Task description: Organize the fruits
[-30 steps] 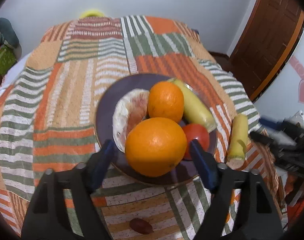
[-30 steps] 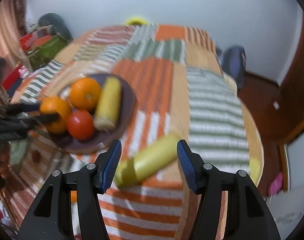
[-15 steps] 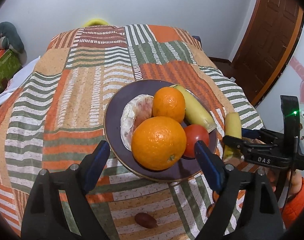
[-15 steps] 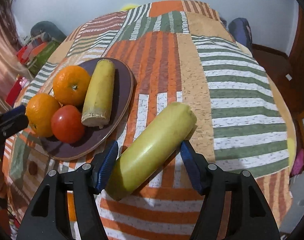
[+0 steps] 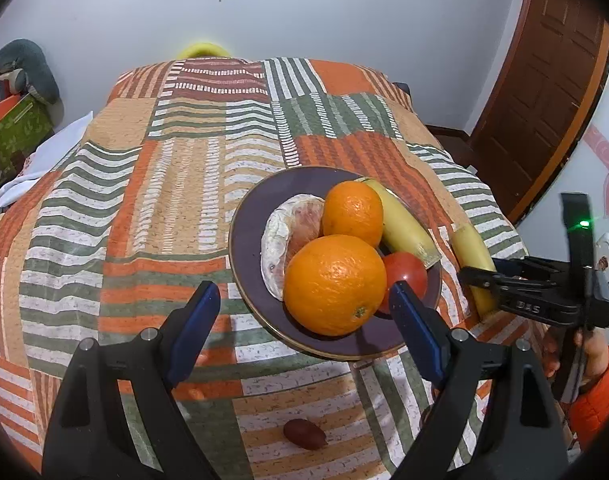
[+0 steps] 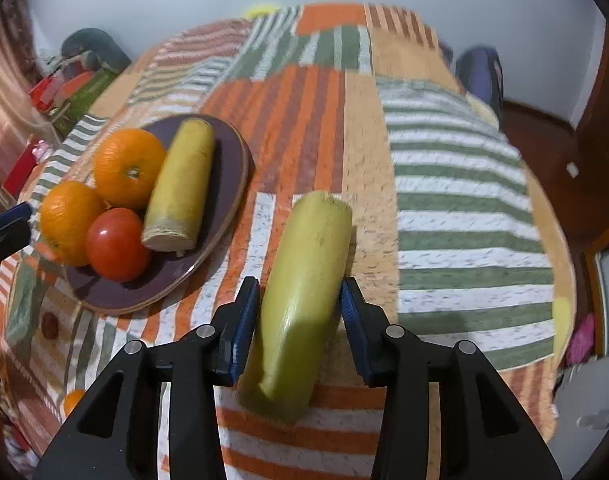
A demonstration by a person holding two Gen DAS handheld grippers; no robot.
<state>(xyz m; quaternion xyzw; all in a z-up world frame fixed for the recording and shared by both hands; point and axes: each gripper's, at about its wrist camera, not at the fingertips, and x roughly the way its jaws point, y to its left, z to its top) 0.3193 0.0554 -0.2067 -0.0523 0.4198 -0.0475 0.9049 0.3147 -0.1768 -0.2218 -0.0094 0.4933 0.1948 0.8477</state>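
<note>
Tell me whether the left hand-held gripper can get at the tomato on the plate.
Probably not directly. The left hand-held gripper is open, but the big orange sits in front of the tomato, crowding it on the plate; it would need to come in from the side.

A striped patchwork cloth (image 5: 192, 184) covers the tabletop; a brown wooden door (image 5: 544, 92) stands far right, a green box (image 5: 12, 136) far left.
</note>
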